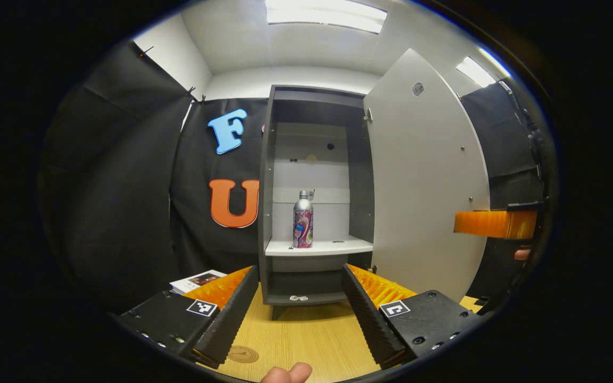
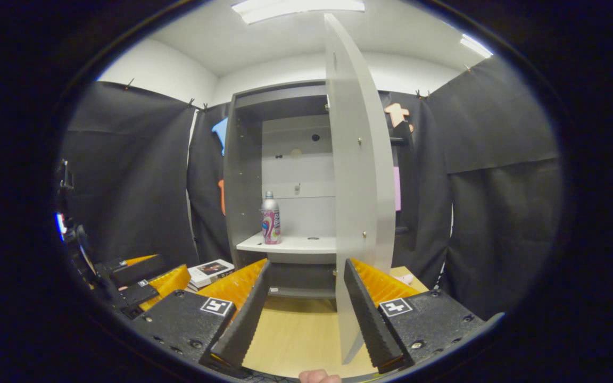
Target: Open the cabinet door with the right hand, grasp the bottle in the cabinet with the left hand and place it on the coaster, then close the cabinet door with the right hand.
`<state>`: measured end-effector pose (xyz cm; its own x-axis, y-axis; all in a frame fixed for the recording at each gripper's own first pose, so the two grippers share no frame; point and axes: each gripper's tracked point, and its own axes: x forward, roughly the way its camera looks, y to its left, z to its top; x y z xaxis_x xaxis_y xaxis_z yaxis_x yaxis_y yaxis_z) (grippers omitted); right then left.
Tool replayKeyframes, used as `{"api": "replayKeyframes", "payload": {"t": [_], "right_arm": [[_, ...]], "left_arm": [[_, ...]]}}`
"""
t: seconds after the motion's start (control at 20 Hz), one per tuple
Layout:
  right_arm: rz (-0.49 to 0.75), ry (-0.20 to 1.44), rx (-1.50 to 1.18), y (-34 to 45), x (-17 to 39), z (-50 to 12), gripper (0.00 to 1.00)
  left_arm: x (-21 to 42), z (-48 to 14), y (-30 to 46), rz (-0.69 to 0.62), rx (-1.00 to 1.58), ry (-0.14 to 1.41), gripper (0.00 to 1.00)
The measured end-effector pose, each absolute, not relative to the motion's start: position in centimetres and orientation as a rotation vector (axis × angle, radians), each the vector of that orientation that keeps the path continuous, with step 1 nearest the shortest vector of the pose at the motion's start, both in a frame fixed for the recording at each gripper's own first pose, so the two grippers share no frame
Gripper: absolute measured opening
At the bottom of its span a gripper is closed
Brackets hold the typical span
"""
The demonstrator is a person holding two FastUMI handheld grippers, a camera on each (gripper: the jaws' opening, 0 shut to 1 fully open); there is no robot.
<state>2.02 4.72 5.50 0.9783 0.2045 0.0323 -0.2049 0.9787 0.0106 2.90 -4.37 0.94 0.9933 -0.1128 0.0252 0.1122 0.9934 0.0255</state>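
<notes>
1. Grey and swung wide, the cabinet door [image 1: 423, 175] stands open on its right-hand hinge side, so the inside of the cabinet [image 1: 266, 181] is clear to reach; in my judgement the opening step is done and the grasp comes next.
2. The bottle [image 1: 303, 219] stands upright on the middle shelf [image 1: 338, 247], near that shelf's front edge and toward its left half, apart from both side walls. Nothing touches it.
3. The left gripper [image 1: 300, 298] points straight at the bottle but is well back from the cabinet, over the wooden worktop [image 1: 306, 340]. Its jaws are spread wide and empty, which suits a straight reach onto the bottle's body.
4. The coaster [image 1: 242, 354] lies on the worktop near its front edge, below the left gripper's left finger, bare and waiting for the bottle.
5. The right gripper [image 2: 306, 303] sits at the door's free edge: in the right gripper view the door's edge rises between its two fingers. The jaws are parted and I cannot tell whether either finger touches the door; they do not clamp it. It seems placed there to swing the door shut later.
</notes>
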Motion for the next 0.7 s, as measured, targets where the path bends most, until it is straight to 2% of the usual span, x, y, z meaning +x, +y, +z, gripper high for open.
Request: {"api": "replayKeyframes", "payload": {"t": [0.35, 0.5, 0.7], "right_arm": [[0.217, -0.028, 0.009, 4.8, 2.3, 5.2, 0.86], [0.218, -0.02, 0.006, 5.0, 2.6, 4.9, 0.86], [0.214, -0.001, 0.001, 5.1, 3.0, 4.5, 0.86]], "left_arm": [[12.7, 6.0, -6.8, -0.179, 0.028, -0.111, 0.95], [17.5, 6.5, -8.0, -0.199, 0.018, -0.11, 0.95], [24.1, 5.1, -7.8, -0.153, 0.037, -0.088, 0.95]]}}
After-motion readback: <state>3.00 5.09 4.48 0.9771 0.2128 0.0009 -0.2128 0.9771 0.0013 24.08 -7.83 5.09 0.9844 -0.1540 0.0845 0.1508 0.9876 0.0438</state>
